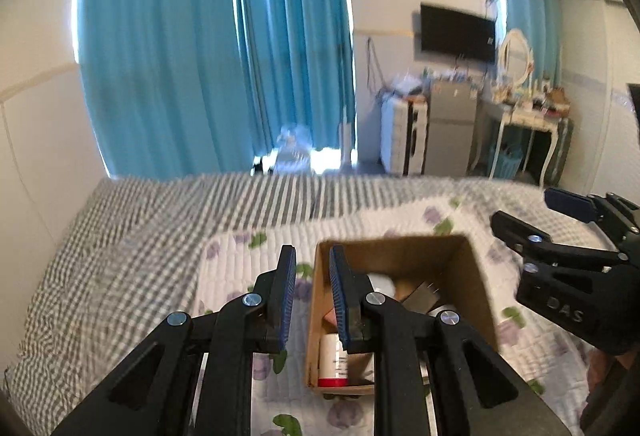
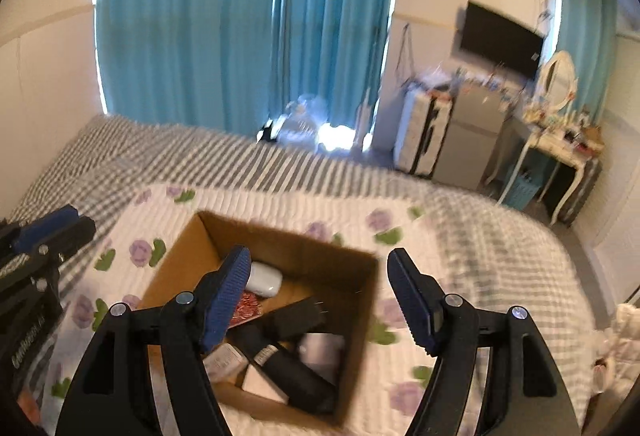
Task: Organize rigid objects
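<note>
An open cardboard box [image 2: 362, 300] sits on a floral quilt on the bed; it also shows in the left wrist view [image 1: 476, 276]. Inside lie a white case [image 2: 265, 278], a black bottle [image 2: 296, 376], a red patterned item [image 2: 247, 308] and small white boxes. In the left wrist view a white bottle with a red cap [image 1: 334, 360] lies in the box. My left gripper [image 1: 313, 296] hovers over the box's left wall, its jaws a narrow gap apart and empty. My right gripper [image 2: 324, 300] is wide open and empty above the box.
The floral quilt [image 2: 420, 236] lies over a grey checked bedspread [image 2: 160, 156]. Blue curtains [image 2: 240, 16] hang behind the bed. A small fridge [image 2: 468, 132], a wall TV [image 2: 500, 32] and a white dressing table [image 2: 560, 140] stand at the right.
</note>
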Available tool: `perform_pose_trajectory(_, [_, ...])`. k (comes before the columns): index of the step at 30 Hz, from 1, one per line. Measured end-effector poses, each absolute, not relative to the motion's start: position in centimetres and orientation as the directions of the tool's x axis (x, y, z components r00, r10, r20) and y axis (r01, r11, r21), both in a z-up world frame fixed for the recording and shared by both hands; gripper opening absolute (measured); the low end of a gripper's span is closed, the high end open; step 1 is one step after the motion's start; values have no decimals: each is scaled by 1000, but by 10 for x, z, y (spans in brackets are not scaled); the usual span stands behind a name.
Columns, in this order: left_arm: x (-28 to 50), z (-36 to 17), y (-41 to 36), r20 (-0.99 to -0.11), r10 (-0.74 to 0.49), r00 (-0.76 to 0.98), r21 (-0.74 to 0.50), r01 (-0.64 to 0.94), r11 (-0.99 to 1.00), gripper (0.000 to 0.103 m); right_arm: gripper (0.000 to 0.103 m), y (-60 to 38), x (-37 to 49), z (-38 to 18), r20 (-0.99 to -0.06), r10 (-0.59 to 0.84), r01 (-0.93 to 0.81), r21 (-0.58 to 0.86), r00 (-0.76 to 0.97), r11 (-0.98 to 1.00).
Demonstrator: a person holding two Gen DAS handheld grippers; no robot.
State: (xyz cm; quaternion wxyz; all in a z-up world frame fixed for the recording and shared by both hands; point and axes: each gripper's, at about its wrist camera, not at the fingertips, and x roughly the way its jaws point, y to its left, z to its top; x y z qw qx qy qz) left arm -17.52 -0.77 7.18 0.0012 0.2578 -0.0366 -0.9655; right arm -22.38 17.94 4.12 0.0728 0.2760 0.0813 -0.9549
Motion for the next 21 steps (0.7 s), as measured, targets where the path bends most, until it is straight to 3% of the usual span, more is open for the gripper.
perform_pose_trajectory(2, [-155,90,-5,-452,-11,-892,72,-24,-997,23,71,186,-200,63,-498,-96,182,-127,-862,-975])
perform_pose_trajectory(5, [-129,105,-3,-394,-8,-919,83,-27,-996,47,71,195,-162,91,-436,-137,203,-108,-890,-973])
perform_pose_trajectory(8, [-112,114,-6,-354,6,-935,72,-34,-997,51,72,197,-130,106,-383,-120,186,-139,-916,-973])
perform_pose_trajectory(11, [-97,115,-8,-329,13,-944,64,-36,-997,74,77,200,-109,107,-366,-92,150,-134,-926,-979])
perform_pose_trajectory(13, [-89,110,-12,-300,10,-954,50,-26,-998,98,87,202,-100,99,-367,-100,146,-101,-925,-984])
perform_pose_trajectory(14, [-86,106,-15,-286,1,-958,42,-14,-999,102,90,203,-97,95,-364,-97,139,-92,-926,-986])
perform_pose_trajectory(16, [-83,96,-18,-267,-6,-964,30,-2,-1000,103,103,206,-91,81,-340,-79,111,-77,-937,-991])
perform_pose_trajectory(21, [-94,55,-18,-299,-15,-954,42,3,-999,103,103,210,-96,42,-349,-50,72,-49,-936,-996])
